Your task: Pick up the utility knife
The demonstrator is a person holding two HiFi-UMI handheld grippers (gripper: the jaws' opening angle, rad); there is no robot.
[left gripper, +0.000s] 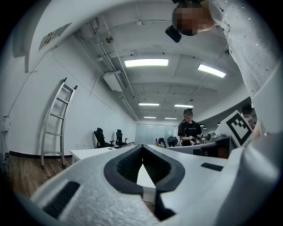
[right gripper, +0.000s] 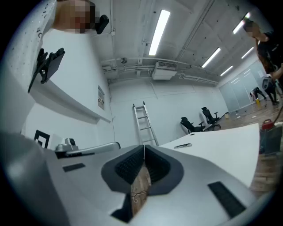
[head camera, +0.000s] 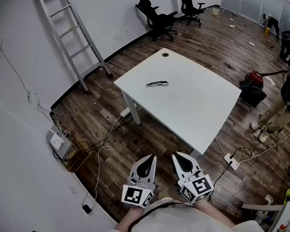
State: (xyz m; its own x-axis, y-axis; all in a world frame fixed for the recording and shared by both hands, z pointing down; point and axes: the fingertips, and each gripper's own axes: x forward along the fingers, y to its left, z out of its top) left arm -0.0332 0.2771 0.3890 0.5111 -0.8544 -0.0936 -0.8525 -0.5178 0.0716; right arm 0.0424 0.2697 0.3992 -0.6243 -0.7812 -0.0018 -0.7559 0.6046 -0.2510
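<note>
Wooden floor (head camera: 148, 138) is seen throughout the room. A white surface (head camera: 199, 111) is set at mid-room, well ahead of both grippers. A ladder (head camera: 71, 35) is leaned on the left wall; office chairs (head camera: 158, 18) are parked beyond the surface's far side. The left gripper (head camera: 152, 158) and right gripper (head camera: 175, 156) are held level, side by side, over the floor short of the surface. The jaws of each are closed tip to tip, with nothing held. The utility knife (head camera: 157, 83) is laid flat near the surface's far left edge, untouched.
</note>
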